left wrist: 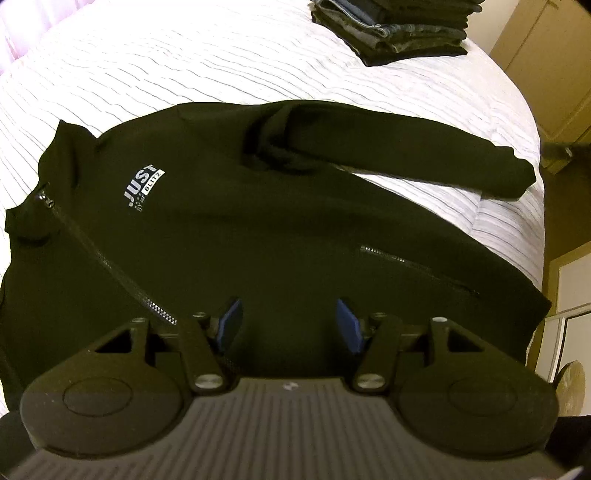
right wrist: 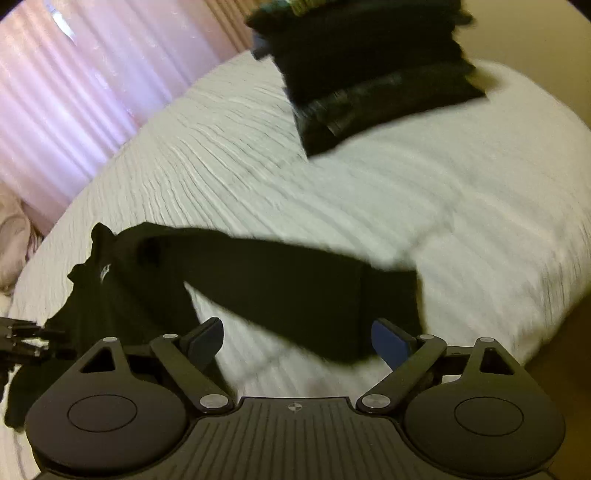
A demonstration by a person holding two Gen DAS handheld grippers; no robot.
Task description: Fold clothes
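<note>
A black zip jacket (left wrist: 236, 229) with a white "JUST BLITZ" logo lies flat on the white striped bed (left wrist: 184, 66), collar to the left, one sleeve (left wrist: 424, 155) stretched right. My left gripper (left wrist: 290, 325) is open and empty, just above the jacket's lower body. In the right wrist view the same jacket (right wrist: 122, 295) lies at the left with its sleeve (right wrist: 295, 291) reaching toward me. My right gripper (right wrist: 295, 341) is open and empty, its jaws on either side of the sleeve's cuff end. The view is blurred by motion.
A stack of folded dark clothes (left wrist: 399, 29) sits at the far side of the bed, also in the right wrist view (right wrist: 369, 74). Pink curtains (right wrist: 74, 92) hang behind. The bed's edge and a wooden floor (left wrist: 569, 206) are at the right. The left gripper (right wrist: 22, 339) shows at the left edge.
</note>
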